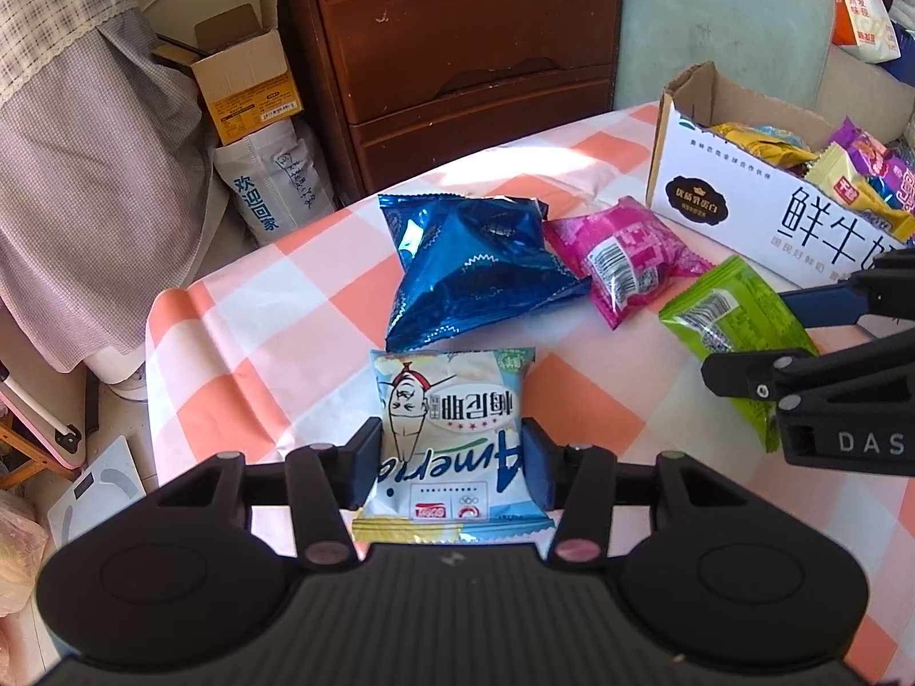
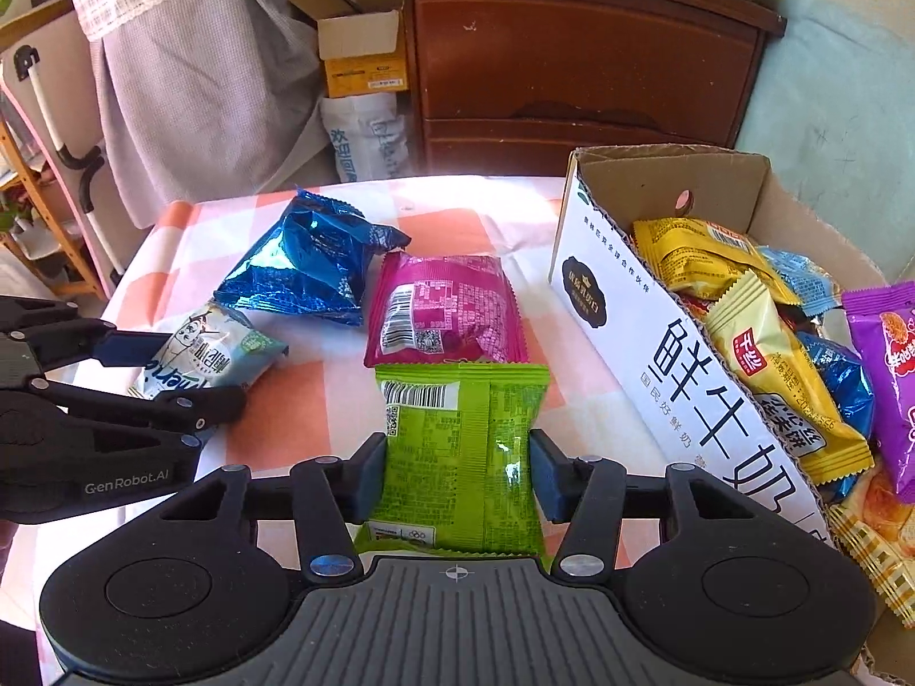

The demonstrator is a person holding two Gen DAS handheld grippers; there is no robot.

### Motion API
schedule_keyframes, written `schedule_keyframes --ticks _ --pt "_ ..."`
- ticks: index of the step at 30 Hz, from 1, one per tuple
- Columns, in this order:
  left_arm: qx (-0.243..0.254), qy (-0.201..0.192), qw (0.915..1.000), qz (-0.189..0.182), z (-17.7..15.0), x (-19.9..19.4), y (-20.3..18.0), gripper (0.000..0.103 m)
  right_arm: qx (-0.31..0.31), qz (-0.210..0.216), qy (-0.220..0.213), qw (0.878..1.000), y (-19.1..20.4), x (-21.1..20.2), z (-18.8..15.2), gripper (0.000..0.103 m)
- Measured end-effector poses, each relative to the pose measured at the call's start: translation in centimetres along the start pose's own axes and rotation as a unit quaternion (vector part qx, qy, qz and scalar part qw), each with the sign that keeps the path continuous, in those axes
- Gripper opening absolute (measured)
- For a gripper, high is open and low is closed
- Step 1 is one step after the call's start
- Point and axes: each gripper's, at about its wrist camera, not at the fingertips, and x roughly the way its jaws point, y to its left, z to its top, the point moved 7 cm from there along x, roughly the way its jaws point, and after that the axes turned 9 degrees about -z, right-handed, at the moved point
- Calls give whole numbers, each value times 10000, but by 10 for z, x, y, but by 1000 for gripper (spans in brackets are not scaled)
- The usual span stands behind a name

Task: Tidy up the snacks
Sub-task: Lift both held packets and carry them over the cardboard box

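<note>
Left gripper (image 1: 452, 460) pinches "Ameri.." pack (image 1: 452, 434) – right gripper (image 2: 457, 471) clamps green pack (image 2: 460, 457); blue bag (image 2: 311, 263), pink pack (image 2: 446, 311) beyond – "鲜牛奶" box (image 2: 657, 354) right.

Orange-and-white checked tablecloth (image 1: 240, 308); shiny blue packet (image 1: 474, 268), magenta packet (image 1: 623, 263), lime-green packet (image 2: 463, 446), pale blue cartoon-printed packet (image 1: 452, 434); white milk carton box (image 2: 675, 377) with black lettering

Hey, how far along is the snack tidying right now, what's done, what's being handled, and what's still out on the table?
Done: several packets already lie in the cardboard box. In hand: the left gripper is shut on the pale blue snack packet, and the right gripper pinches the green packet; both packets are still over the table. Left: the shiny blue bag and magenta packet lie loose on the checked tablecloth.
</note>
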Motion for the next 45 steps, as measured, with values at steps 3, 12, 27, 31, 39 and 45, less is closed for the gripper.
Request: schedule_keyframes --ticks 3,12,27,31,39,45 --pt "84 -53 9999 71 2 -3 -2 49 -55 16 -82 9999 -1 -4 3 51" --pt "88 -282 9995 113 15 -15 -10 49 -149 11 -368 9992 -5 -17 8 51" --pt "97 -708 9974 -52 41 -29 -36 49 135 -57 -779 9969 -35 -42 22 51" --pt "68 -838 9964 -121 49 -34 -41 49 257 -115 -888 9957 -47 -48 28 51" --pt "71 -1045 9940 -300 67 -37 -57 49 538 -173 -1101 9923 -75 -63 38 51" --pt "162 -1224 9915 -406 85 -37 -79 49 768 -274 -1215 9892 -102 -74 41 51"
